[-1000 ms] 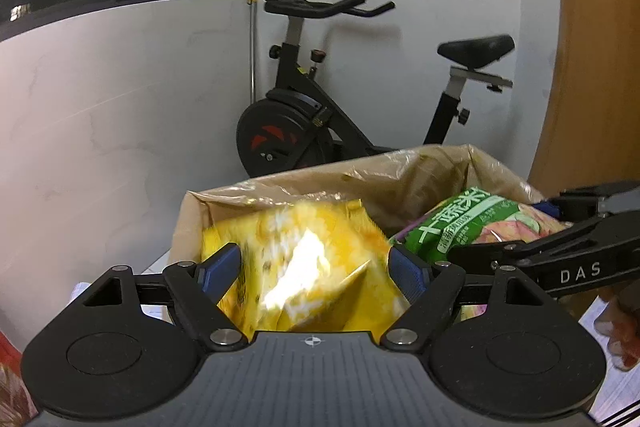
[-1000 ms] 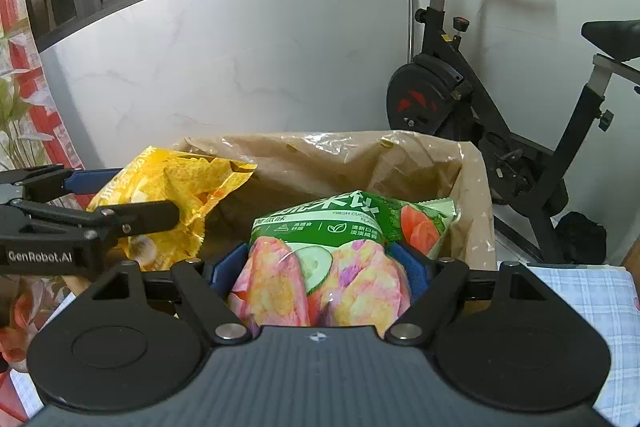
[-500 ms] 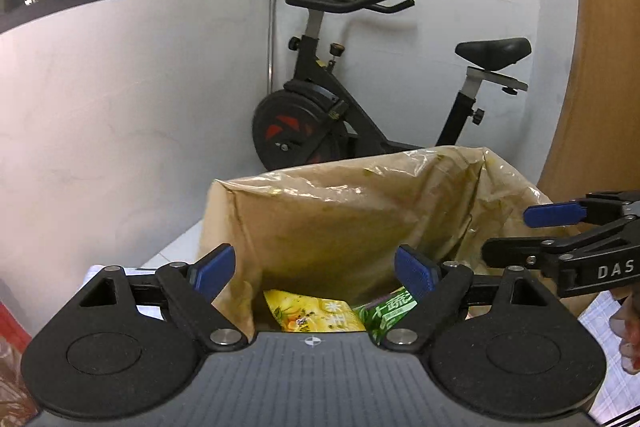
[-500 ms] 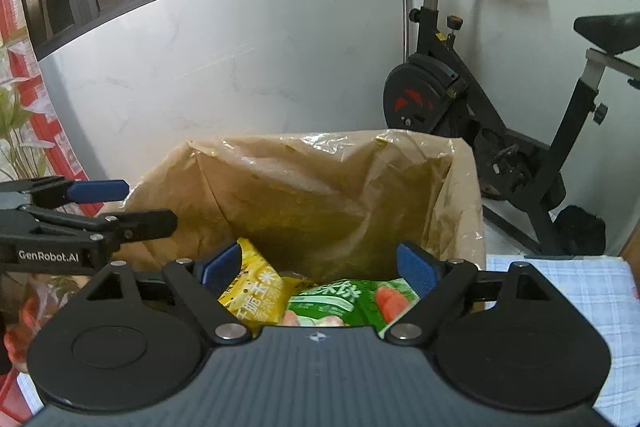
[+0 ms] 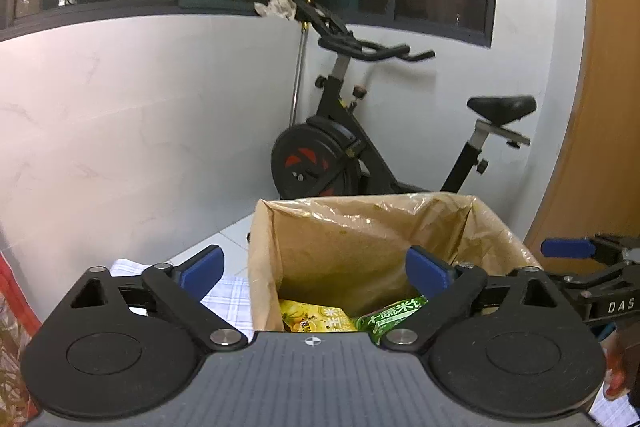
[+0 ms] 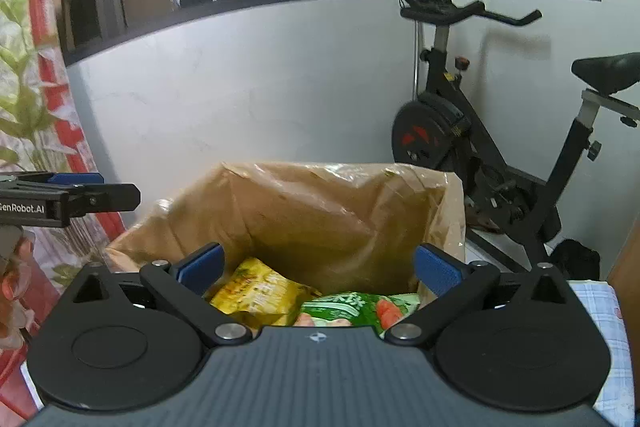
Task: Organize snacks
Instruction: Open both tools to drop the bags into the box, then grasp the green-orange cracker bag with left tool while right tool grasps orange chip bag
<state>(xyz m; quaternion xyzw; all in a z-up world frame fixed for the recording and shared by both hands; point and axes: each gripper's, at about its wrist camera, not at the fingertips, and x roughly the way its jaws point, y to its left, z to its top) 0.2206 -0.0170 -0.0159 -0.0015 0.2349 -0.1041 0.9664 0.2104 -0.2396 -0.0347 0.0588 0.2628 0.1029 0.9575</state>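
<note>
A brown paper bag (image 5: 360, 247) (image 6: 320, 211) stands open in front of both grippers. Inside it lie a yellow snack bag (image 5: 316, 319) (image 6: 256, 293) and a green snack bag (image 5: 394, 313) (image 6: 352, 309), side by side. My left gripper (image 5: 316, 269) hangs above the bag's near rim, its jaws opening wide with nothing between them. My right gripper (image 6: 318, 267) is likewise above the bag, jaws opening, empty. The right gripper's tip (image 5: 568, 249) shows at the right edge of the left wrist view. The left gripper's tip (image 6: 80, 195) shows at the left edge of the right wrist view.
A black exercise bike (image 5: 360, 155) (image 6: 480, 147) stands behind the bag against a white wall. A checked cloth (image 5: 228, 299) (image 6: 596, 303) covers the surface under the bag. A wooden panel (image 5: 600, 107) rises at right, a red patterned thing (image 6: 48, 107) at left.
Both grippers let go of their snack bags, which dropped into the paper bag. Both jaws spread wide and the grippers rose and drew back from the bag.
</note>
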